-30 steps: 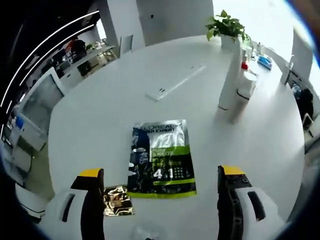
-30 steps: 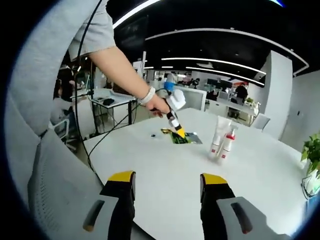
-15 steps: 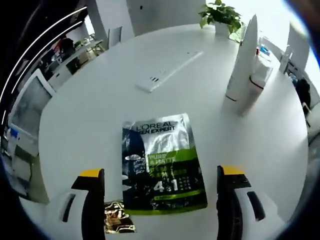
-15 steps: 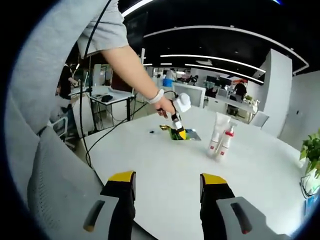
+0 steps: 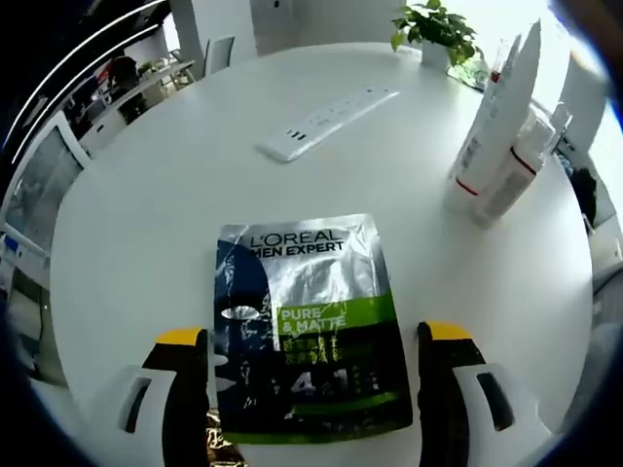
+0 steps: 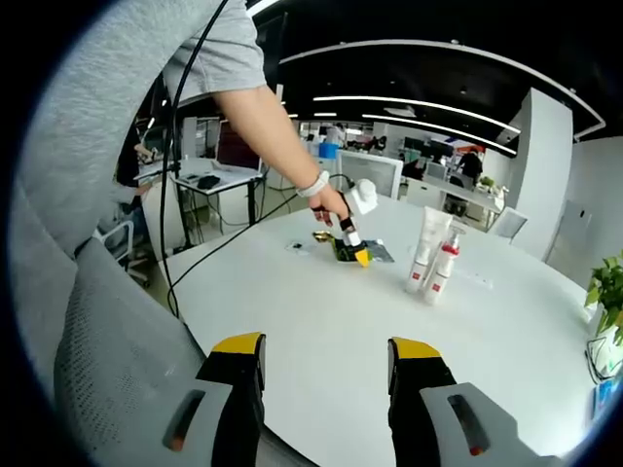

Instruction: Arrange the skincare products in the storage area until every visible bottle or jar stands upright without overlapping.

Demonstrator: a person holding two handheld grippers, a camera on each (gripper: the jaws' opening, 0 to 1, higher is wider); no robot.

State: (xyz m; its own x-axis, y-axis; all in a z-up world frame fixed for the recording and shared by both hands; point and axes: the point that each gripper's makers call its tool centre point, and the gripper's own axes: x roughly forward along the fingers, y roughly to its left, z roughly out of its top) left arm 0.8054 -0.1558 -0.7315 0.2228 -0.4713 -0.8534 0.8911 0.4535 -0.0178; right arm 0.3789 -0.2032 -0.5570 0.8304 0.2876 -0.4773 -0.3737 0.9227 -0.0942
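The left claw (image 5: 310,389) hangs wide open low over the round white desk (image 5: 146,195), its jaws either side of a flat face-mask packet (image 5: 307,326) lying there, with a small gold sachet (image 5: 219,449) just beside the packet's near corner. Beyond the packet a white tube (image 5: 496,117) and a pump bottle (image 5: 521,165) stand upright, touching each other, a power strip (image 5: 326,122) lies further back, and a potted plant (image 5: 435,24) sits at the far edge. The right claw (image 6: 326,389) gapes empty, well back from the packet near the desk's edge, beside a grey chair (image 6: 117,389).
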